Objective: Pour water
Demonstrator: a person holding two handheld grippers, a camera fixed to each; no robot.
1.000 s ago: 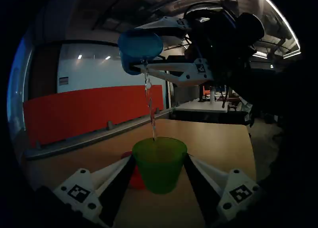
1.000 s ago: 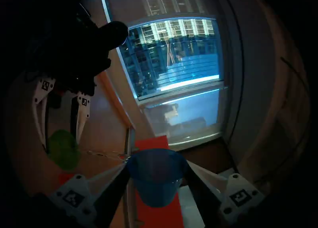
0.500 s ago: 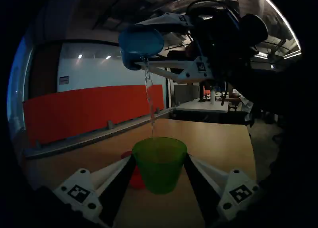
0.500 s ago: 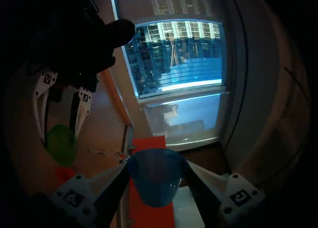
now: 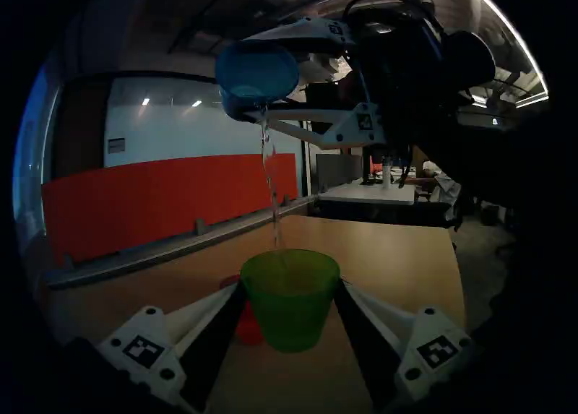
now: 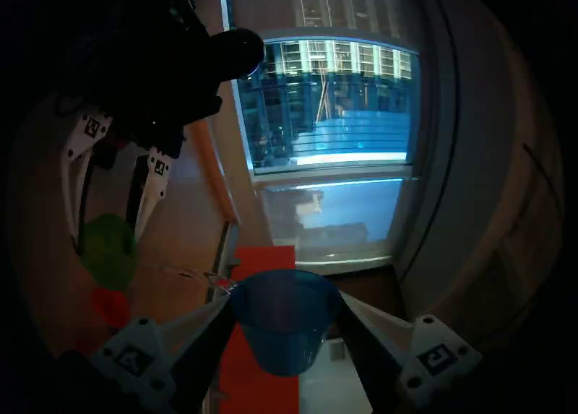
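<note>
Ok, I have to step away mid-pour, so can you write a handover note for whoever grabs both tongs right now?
Left tongs: shut on the green cup, held upright.
Right tongs: shut on the blue cup, tipped high above the green one.
Water: a thin stream falls from the blue cup's lip into the green cup.
Done: both cups gripped, pour under way.
To do: probably finish the pour, level the blue cup, set both down on the table. How much water remains is not visible.
</note>
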